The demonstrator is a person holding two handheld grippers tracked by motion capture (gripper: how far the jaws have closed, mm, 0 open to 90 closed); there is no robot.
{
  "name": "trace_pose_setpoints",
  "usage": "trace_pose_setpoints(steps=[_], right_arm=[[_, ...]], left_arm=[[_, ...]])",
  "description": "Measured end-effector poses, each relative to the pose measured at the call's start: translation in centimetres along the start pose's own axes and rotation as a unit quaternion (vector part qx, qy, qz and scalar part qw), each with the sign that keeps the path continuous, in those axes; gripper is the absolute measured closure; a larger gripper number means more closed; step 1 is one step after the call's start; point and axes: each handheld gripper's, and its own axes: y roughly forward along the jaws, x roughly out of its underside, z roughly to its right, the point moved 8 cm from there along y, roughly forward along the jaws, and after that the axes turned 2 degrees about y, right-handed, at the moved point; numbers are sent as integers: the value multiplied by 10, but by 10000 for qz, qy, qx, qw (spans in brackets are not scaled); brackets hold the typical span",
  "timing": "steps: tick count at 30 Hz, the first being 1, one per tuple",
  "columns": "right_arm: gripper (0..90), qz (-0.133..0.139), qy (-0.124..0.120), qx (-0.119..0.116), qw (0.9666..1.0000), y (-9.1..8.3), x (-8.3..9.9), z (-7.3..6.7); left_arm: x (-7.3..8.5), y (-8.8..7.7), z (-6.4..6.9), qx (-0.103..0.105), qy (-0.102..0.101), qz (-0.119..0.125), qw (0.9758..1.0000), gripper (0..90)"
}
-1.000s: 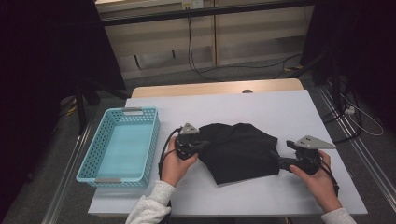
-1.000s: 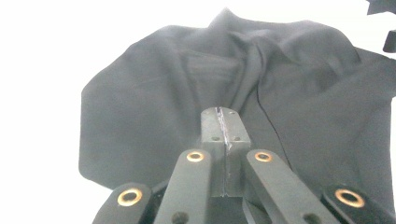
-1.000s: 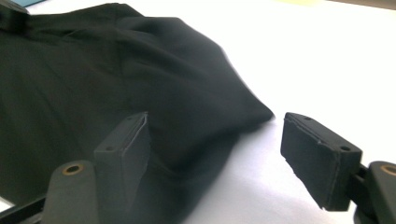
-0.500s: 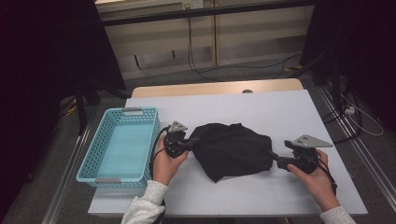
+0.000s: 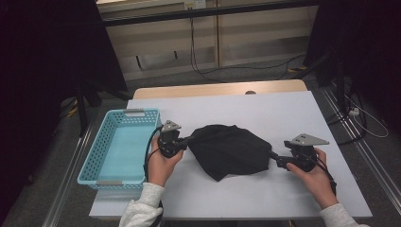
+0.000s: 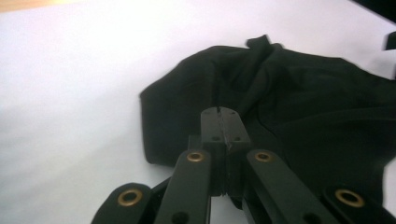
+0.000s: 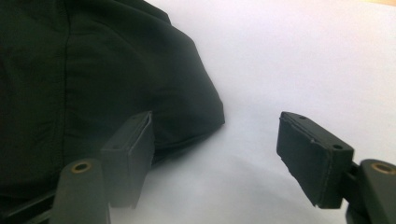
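Cloth is what I am working here: a crumpled black garment (image 5: 230,150) lying mid-table, bunched between my two grippers. My left gripper (image 5: 185,141) is pressing its jaws together on the garment's near edge; in the left gripper view the pads (image 6: 223,122) are meeting with a pinch of dark fabric between them, and the rest of the garment (image 6: 299,107) is spreading out ahead and to that gripper's right. I judge I am holding that edge so the bundle can be dragged or lifted toward the basket beside that hand.

My right gripper (image 5: 275,158) is sitting at the garment's opposite edge with its jaws spread. In the right gripper view one pad (image 7: 130,149) is lying against the fabric's hem (image 7: 187,93) while the other pad (image 7: 310,156) is standing well clear over bare table, so nothing is being gripped there yet; I judge it is lining up for a second pinch.

A turquoise plastic basket (image 5: 90,161) is waiting just outboard of my left hand (image 5: 161,163), with nothing lying in it. The white tabletop (image 5: 283,113) is resting on a wooden-edged table; beyond it I am seeing pale cabinet panels (image 5: 198,42), trailing cables on the floor (image 5: 227,71), and dark surroundings on both sides.
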Motion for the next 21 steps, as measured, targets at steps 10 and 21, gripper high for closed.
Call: trace_pose_setpoints(steps=[10, 21], right_arm=[[345, -551, -271, -200, 9979, 18, 8, -22], [865, -526, 184, -432, 9975, 1, 12, -13]], left_arm=[[6, 12, 23, 339, 90, -253, 9991, 900], [-3, 6, 18, 181, 219, 51, 9996, 827]])
